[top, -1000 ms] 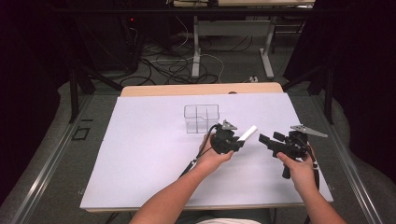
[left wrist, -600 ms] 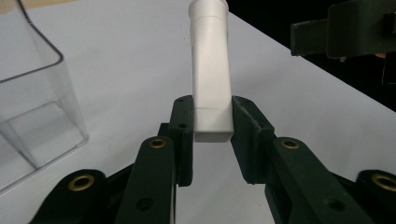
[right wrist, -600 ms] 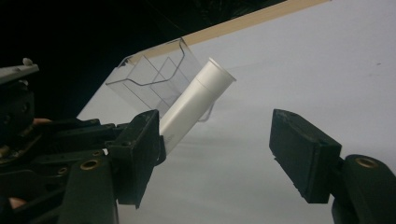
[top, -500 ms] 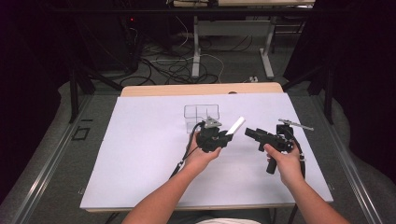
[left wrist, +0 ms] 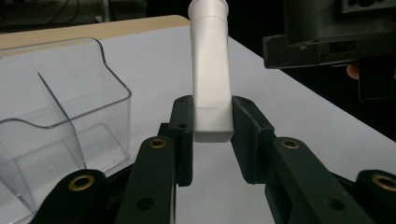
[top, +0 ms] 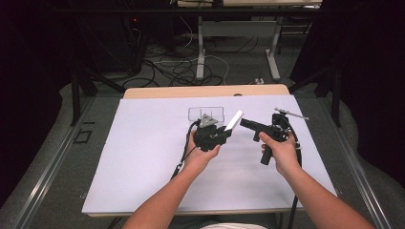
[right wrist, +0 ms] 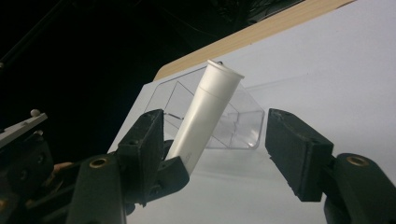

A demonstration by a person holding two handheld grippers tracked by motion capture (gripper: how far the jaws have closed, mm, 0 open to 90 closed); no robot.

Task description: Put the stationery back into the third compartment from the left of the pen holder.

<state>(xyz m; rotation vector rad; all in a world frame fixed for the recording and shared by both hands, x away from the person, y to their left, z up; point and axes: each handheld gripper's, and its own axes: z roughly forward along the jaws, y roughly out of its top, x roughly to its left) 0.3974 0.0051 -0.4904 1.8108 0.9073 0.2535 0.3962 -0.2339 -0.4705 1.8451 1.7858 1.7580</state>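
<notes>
- Nearest the person, two forearms come in from the bottom of the high view, each hand wrapped around a handle so the tongs point away toward the middle of the counter [top: 143, 162].
- The left tongs [top: 224, 135] are clamped on the lower end of a white tube [top: 234, 120]; in the left gripper view the two black jaws press its squared base from either side [left wrist: 212, 119]. Gripping low leaves most of the tube's length free, probably so the other tool has room to take it.
- The tube is held in the air above the white counter, tilted up and toward the person's right, its flanged mouth uppermost. That lean offers the free end to the other hand.
- The right tongs [top: 244, 123] stand wide apart, aimed at the tube. In the right gripper view the tube [right wrist: 205, 116] rises between the spread jaws, closer to the jaw on that view's left, and neither jaw looks closed on it yet. This reads as a handover being lined up.
- Just beyond the hands sits a clear divided bin [top: 206, 113], upright on the counter with its compartments empty. It lies close behind the tube, so it is a likely destination.
- Farther off, cables [top: 191, 67] lie on the floor around table legs.
</notes>
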